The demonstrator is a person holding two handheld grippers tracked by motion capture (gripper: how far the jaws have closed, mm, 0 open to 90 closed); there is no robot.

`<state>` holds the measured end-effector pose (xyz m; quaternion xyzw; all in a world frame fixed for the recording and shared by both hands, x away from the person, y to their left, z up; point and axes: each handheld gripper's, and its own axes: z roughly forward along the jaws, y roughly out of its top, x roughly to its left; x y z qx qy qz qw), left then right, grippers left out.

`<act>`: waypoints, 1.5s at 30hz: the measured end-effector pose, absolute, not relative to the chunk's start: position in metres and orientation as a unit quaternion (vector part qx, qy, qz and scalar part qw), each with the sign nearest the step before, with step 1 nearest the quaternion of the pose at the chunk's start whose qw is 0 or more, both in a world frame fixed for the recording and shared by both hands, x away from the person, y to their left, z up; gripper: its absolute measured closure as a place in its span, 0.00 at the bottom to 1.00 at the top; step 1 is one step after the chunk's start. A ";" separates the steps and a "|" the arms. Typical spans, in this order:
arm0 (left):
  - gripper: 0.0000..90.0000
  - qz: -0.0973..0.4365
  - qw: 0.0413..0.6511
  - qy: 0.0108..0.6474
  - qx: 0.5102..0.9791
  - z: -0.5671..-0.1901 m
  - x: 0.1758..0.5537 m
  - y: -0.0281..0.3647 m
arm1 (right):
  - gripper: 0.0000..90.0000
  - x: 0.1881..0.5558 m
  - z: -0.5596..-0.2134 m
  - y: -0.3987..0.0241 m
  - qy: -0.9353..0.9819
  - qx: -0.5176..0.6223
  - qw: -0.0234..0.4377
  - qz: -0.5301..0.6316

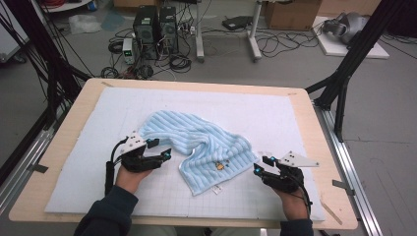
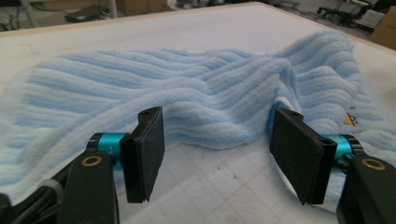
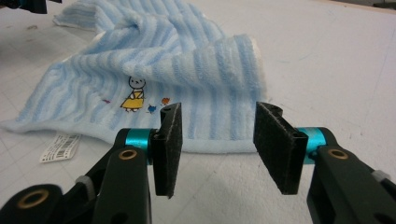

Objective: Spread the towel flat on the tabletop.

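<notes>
A light blue striped towel lies crumpled on the white mat, with a small embroidered figure near its front edge. My left gripper sits at the towel's left side, low over the mat. In the left gripper view it is open, and the towel's folded edge rises just beyond the pads without touching them. My right gripper is at the towel's right front corner. In the right gripper view it is open too, with the towel's hem just ahead of the pads. The embroidered figure shows to their left.
The gridded white mat covers most of the wooden table. A white label hangs off the towel's front edge. Black frame legs stand at the table's sides. Computer boxes and cables lie on the floor beyond.
</notes>
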<state>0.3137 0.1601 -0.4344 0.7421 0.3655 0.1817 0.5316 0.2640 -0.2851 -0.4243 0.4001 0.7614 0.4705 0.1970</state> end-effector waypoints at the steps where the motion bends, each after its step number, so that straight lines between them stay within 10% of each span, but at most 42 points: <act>1: 0.43 0.175 0.530 0.363 0.746 -0.435 0.314 0.156 | 0.58 0.265 -0.425 -0.285 0.763 0.400 0.197 0.468; 21: 0.44 0.138 0.435 0.327 0.828 -0.444 0.322 0.066 | 0.58 0.268 -0.429 -0.286 0.762 0.418 0.199 0.453; 27: 0.68 0.156 0.406 0.296 0.850 -0.448 0.317 0.052 | 0.57 0.266 -0.429 -0.283 0.764 0.417 0.198 0.451; 30: 0.87 0.158 0.407 0.279 0.855 -0.446 0.316 0.057 | 0.57 0.266 -0.429 -0.281 0.768 0.412 0.197 0.449; 45: 0.88 0.153 0.436 0.350 0.815 -0.445 0.309 0.168 | 0.55 0.276 -0.430 -0.246 0.785 0.400 0.180 0.439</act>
